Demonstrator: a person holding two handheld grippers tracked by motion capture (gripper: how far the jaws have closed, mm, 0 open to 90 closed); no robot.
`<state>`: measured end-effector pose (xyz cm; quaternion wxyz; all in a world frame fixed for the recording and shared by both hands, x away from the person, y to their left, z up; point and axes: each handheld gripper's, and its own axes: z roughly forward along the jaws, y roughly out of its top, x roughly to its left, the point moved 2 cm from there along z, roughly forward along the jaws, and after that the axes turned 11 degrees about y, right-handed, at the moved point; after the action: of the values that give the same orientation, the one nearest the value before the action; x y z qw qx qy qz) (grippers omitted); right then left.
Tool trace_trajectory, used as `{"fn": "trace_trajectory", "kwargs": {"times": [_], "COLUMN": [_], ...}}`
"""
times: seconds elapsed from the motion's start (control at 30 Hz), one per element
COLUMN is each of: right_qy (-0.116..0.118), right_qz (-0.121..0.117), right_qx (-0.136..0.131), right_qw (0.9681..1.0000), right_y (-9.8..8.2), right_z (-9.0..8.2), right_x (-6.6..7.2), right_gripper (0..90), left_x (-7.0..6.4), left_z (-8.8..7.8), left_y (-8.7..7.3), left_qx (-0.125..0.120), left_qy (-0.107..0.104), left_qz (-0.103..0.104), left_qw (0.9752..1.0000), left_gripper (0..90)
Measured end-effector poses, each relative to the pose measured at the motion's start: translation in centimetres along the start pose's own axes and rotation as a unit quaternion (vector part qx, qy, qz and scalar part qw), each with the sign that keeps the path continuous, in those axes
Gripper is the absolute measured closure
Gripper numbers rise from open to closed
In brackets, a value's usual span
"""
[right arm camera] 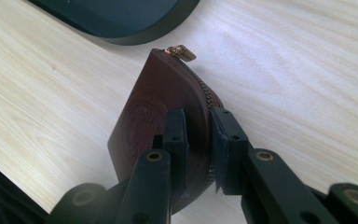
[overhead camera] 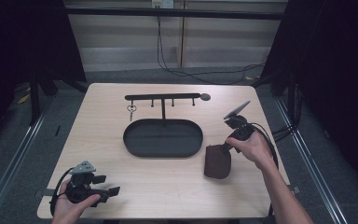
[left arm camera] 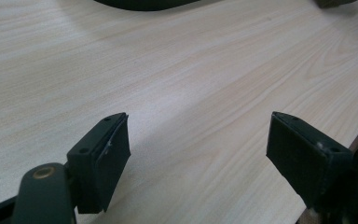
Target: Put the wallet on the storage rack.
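The right gripper [right arm camera: 198,135] is clamped on a brown leather zip pouch [right arm camera: 156,116], its jaws nearly together across the zipped edge, one pad on the stamped face and the other on the far side of the zipper. In the high view the pouch [overhead camera: 217,161] stands at about four o'clock from the black oval tray [overhead camera: 140,149], just off its right end, on the pale wooden desk [overhead camera: 168,186]. Whether it has come clear of the desk I cannot tell.

Judged from its look, the pouch is light, soft and slim; the leather will flex and sag where it is unsupported, and its smooth face may slip under a narrow pinch. The zipped rim is the stiffest part, so a hold across that seam, near the middle of its length, seems the sound choice; the brass zip pull [right arm camera: 182,51] at twelve o'clock is too small and loose to trust.

The left gripper [left arm camera: 198,158] rests at the desk's seven o'clock corner, its jaws spread wide with only bare desk between them. Behind the tray a key rack [overhead camera: 163,97] carries a key ring [overhead camera: 131,109] at its left end.
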<state>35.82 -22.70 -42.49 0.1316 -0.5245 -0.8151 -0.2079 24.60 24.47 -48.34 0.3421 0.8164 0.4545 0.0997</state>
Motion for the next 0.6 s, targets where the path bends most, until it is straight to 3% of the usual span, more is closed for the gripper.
{"fn": "trace_trajectory", "kwargs": {"times": [0.3, 0.6], "right_qy": [-0.018, -0.034], "right_qz": [0.001, -0.019], "right_qx": [0.001, -0.004], "right_qw": [0.9998, 0.9992], "right_y": [0.3, 0.8], "right_z": [-1.0, -1.3], "right_x": [0.3, 1.2], "right_gripper": [80.7, 82.7], "left_x": [0.0, -0.2], "left_z": [0.0, 0.0], "left_y": [0.0, 0.1], "left_qx": [0.0, -0.002], "left_qy": [0.0, -0.003], "left_qz": [0.002, 0.007], "left_qw": [1.0, 1.0], "left_gripper": [21.4, 21.6]}}
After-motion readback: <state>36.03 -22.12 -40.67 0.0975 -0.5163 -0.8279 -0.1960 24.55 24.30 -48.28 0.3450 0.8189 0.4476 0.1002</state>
